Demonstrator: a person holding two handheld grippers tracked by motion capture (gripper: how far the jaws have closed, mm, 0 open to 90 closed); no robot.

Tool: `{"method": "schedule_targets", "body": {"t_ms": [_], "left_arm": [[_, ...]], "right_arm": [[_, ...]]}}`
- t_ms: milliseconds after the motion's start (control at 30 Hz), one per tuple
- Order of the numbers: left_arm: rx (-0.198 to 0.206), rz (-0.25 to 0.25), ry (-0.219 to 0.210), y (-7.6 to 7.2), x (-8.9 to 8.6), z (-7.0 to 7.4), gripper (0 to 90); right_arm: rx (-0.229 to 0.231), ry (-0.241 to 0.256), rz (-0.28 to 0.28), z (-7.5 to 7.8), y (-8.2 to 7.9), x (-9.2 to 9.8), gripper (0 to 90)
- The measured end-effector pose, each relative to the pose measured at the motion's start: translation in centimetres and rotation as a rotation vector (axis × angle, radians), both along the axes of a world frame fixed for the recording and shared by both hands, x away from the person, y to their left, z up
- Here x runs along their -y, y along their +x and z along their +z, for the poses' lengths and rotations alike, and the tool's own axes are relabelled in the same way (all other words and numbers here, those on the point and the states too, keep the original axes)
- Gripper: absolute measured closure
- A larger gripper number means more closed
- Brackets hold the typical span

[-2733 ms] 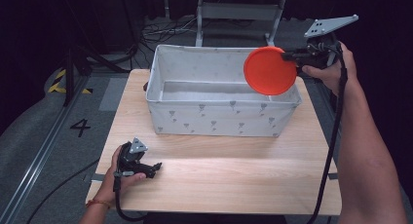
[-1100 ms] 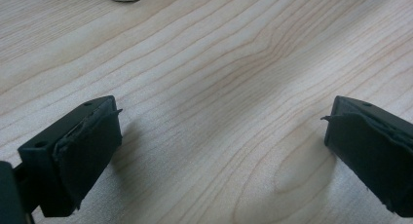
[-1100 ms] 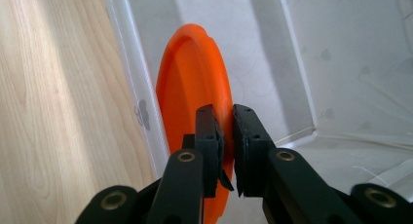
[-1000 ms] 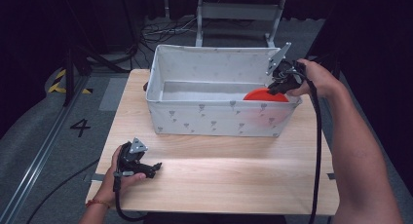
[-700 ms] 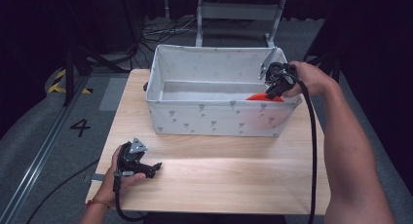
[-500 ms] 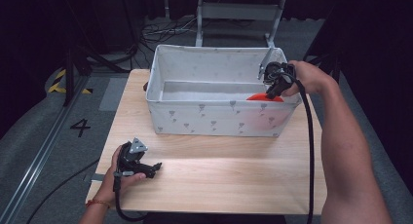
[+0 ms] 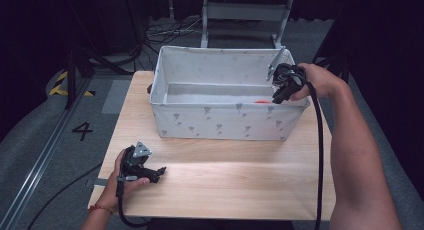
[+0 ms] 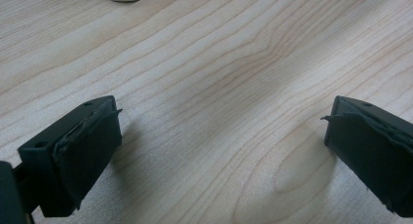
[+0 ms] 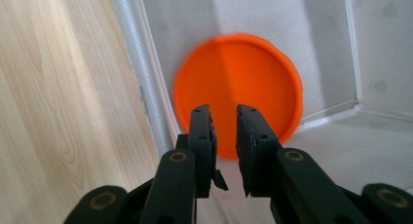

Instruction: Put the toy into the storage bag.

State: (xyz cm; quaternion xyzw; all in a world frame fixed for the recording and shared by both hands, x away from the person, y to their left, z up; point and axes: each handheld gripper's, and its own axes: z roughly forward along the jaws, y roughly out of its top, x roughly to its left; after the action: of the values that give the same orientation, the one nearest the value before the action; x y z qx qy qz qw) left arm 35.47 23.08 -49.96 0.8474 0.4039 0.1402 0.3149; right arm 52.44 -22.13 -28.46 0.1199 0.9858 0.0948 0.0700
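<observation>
From the high view I see my right gripper [image 7: 278,96] held over the right end of the grey fabric bin [image 7: 220,121] that stands on the wooden desk [image 7: 225,175], its head tipped down over the bin's near right corner. In the right gripper view the jaws are nearly together, with just a slim gap between them and nothing in that gap. Beyond them the orange disc [image 9: 238,90] is inside the bin, close against the wall next to the pale rim tube, and it looks slightly blurred. I cannot tell whether it leans on the wall or is resting on the bottom. From above, only a thin orange sliver [image 7: 261,101] of it shows over the near wall, just beside the right gripper. My left gripper [image 7: 159,171] is down at the near left part of the desk, well apart from the bin, resting in my left hand [image 7: 122,182] with its cable trailing off the near edge. In the left gripper view its jaws stand wide apart over bare wood grain, holding nothing.
</observation>
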Motion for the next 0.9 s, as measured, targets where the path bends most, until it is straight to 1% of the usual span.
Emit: {"method": "schedule_targets", "body": {"t_ms": [33, 100, 133, 200, 233, 300, 433, 467, 533, 567, 600, 633, 667, 767, 833, 867, 900], "left_arm": [[0.0, 0.0, 0.0, 0.0, 0.0, 0.0, 0.4], [0.0, -0.001, 0.001, 0.0, 0.0, 0.0, 0.4], [0.0, 0.0, 0.0, 0.0, 0.0, 0.0, 0.4], [0.0, 0.0, 0.0, 0.0, 0.0, 0.0, 0.4], [0.0, 0.0, 0.0, 0.0, 0.0, 0.0, 0.4], [0.0, 0.0, 0.001, 0.0, 0.0, 0.0, 0.4], [0.001, -0.001, 0.002, 0.0, 0.0, 0.0, 0.4], [0.001, -0.001, 0.002, 0.0, 0.0, 0.0, 0.4], [0.001, -0.001, 0.002, 0.0, 0.0, 0.0, 0.4], [0.001, -0.001, 0.002, 0.0, 0.0, 0.0, 0.4], [0.001, -0.001, 0.002, 0.0, 0.0, 0.0, 0.4], [0.0, 0.0, 0.0, 0.0, 0.0, 0.0, 0.4], [0.0, 0.0, 0.001, 0.0, 0.0, 0.0, 0.4], [0.001, -0.001, 0.003, 0.0, 0.0, 0.0, 0.4], [0.0, 0.0, 0.001, 0.0, 0.0, 0.0, 0.4], [0.007, -0.004, 0.006, 0.1, 0.0, 0.0, 0.4], [0.001, -0.001, 0.002, 0.0, 0.0, 0.0, 0.4]], "right_arm": [[0.009, 0.018, -0.008, 0.1, -0.1, 0.2, 75.0], [0.01, 0.062, -0.006, 0.4, -0.5, 0.5, 74.7], [0.019, 0.08, -0.005, 0.5, -0.7, 0.8, 73.8], [0.037, 0.107, -0.013, 0.6, -1.1, 1.0, 72.6], [0.037, 0.107, -0.013, 0.6, -1.1, 1.0, 72.6], [0.048, 0.143, -0.016, 0.8, -1.6, 1.3, 71.0], [0.109, 0.225, -0.013, 1.4, -2.4, 1.8, 67.0], [0.117, 0.239, -0.025, 1.6, -2.6, 2.0, 67.2], [0.153, 0.265, -0.033, 1.8, -3.2, 2.1, 61.3], [0.163, 0.282, -0.053, 2.0, -3.4, 2.2, 61.8], [0.163, 0.282, -0.053, 2.0, -3.4, 2.2, 61.8], [0.171, 0.296, -0.058, 2.1, -3.6, 2.3, 60.1], [0.193, 0.312, -0.07, 2.1, -4.0, 2.3, 55.9], [0.214, 0.353, -0.098, 2.3, -4.7, 2.6, 51.7], [0.237, 0.375, -0.111, 2.4, -5.2, 2.8, 48.2], [0.252, 0.393, -0.122, 2.4, -5.5, 3.0, 47.2], [0.262, 0.411, -0.128, 2.5, -5.8, 3.1, 45.9]]}}
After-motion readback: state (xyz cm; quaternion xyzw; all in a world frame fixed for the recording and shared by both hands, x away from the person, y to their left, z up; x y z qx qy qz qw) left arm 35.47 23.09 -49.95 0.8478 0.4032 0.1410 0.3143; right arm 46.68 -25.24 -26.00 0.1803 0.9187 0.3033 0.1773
